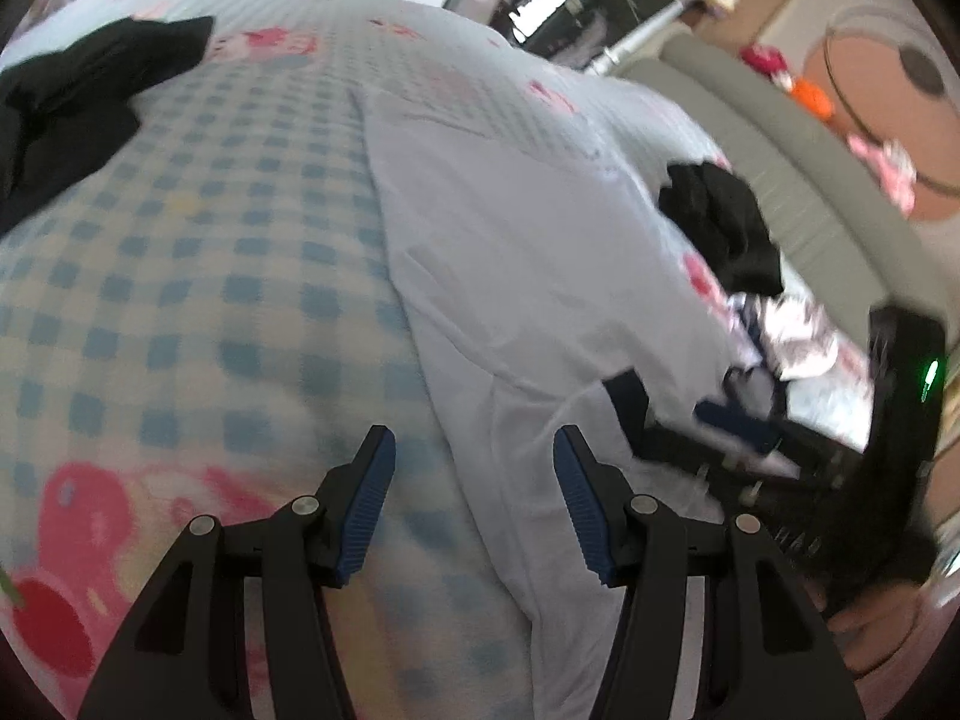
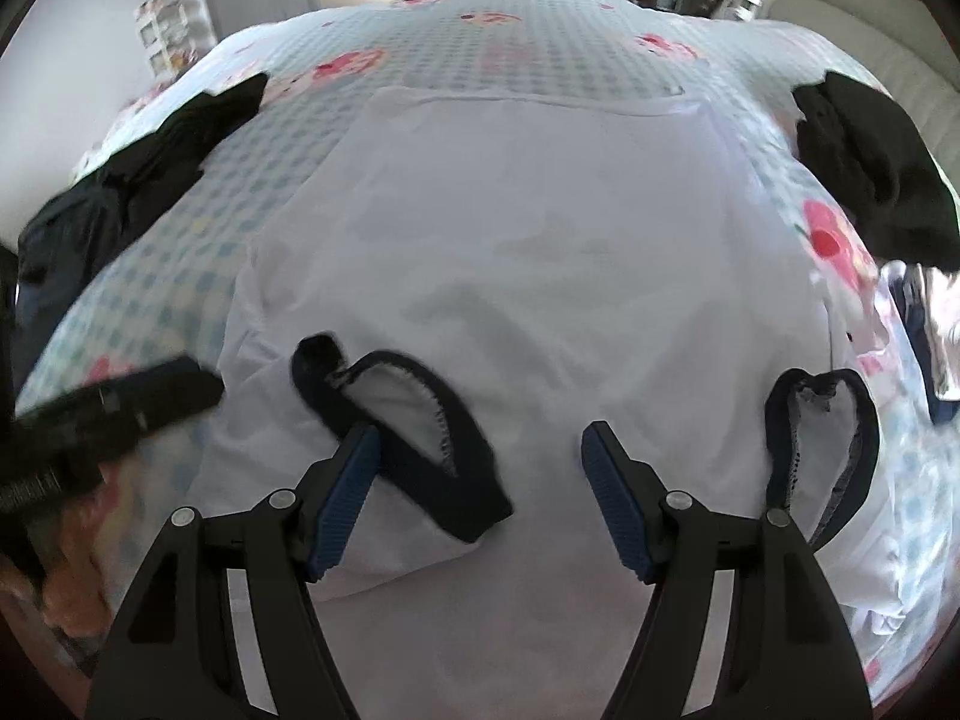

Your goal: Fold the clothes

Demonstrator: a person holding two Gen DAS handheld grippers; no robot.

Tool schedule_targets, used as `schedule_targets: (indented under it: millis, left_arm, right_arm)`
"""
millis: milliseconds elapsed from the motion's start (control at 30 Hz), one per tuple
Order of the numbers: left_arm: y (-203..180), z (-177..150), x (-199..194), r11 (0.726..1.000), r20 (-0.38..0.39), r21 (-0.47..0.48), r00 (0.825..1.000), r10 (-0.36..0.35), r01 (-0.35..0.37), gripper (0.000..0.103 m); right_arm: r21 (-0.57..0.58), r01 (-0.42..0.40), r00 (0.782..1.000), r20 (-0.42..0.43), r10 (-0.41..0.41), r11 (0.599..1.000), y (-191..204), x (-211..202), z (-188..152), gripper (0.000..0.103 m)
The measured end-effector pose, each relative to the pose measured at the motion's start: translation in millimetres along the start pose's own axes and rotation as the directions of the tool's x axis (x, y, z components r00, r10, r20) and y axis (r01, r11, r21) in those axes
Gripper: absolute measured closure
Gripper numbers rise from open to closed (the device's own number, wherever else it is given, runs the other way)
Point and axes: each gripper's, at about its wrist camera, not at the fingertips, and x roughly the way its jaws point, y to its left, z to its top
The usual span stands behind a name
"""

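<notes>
A white shirt [image 2: 510, 228] with dark-trimmed sleeves lies spread on the bed [image 2: 516, 18], mid-frame, sleeves turned inward near the bottom: partly folded, I judge. Dark clothes [image 2: 138, 162] wait upper left. Left gripper [image 1: 474, 504] and right gripper [image 2: 480, 501] gape wide, empty.

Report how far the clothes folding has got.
Done: the white shirt lies spread flat on the checked bedspread, its navy-trimmed sleeves turned inward. In hand: nothing; left gripper and right gripper hover open. Left: finishing the shirt, plus the dark clothes piles.
</notes>
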Motion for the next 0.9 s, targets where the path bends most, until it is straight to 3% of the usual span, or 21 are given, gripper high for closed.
schedule_targets:
  millis: [200,333,500,667,767,900]
  left_arm:
    - [-13.6,-2.1,11.8,0.993,-0.027,0.08,0.996,0.085,-0.082,0.046]
    - [-11.8,-2.6,13.6,0.994,-0.045,0.089,0.996,0.073,-0.069,0.045]
    - [11.4,2.2,0.8,0.996,0.031,-0.084,1.0,-0.005,0.007,0.045]
    - [12.0,3.3,0.4,0.995,0.054,-0.099,0.998,0.024,-0.018,0.045]
    - [10.2,3.8,0.8,0.995,0.064,-0.095,0.997,0.048,-0.041,0.045]
    - [6.0,7.7,6.6,0.996,0.052,-0.069,0.997,0.057,-0.053,0.045]
  right_arm:
    - [-0.052,0.027,0.999,-0.031,-0.029,0.998,3.1,7.3,-2.0,0.031]
    - [-0.078,0.064,0.996,-0.061,-0.069,0.995,-4.4,10.1,-13.1,0.031]
    - [-0.062,0.044,0.995,-0.082,-0.049,0.997,-22.1,1.3,-12.7,0.031]
    - [-0.189,0.01,1.0,-0.024,-0.015,0.982,-9.2,-1.5,6.4,0.03]
    - [-0.313,-0.003,1.0,-0.026,-0.005,0.95,7.5,9.4,14.6,0.031]
    - [-0.433,-0.085,0.996,-0.032,0.079,0.897,27.5,1.4,17.0,0.031]
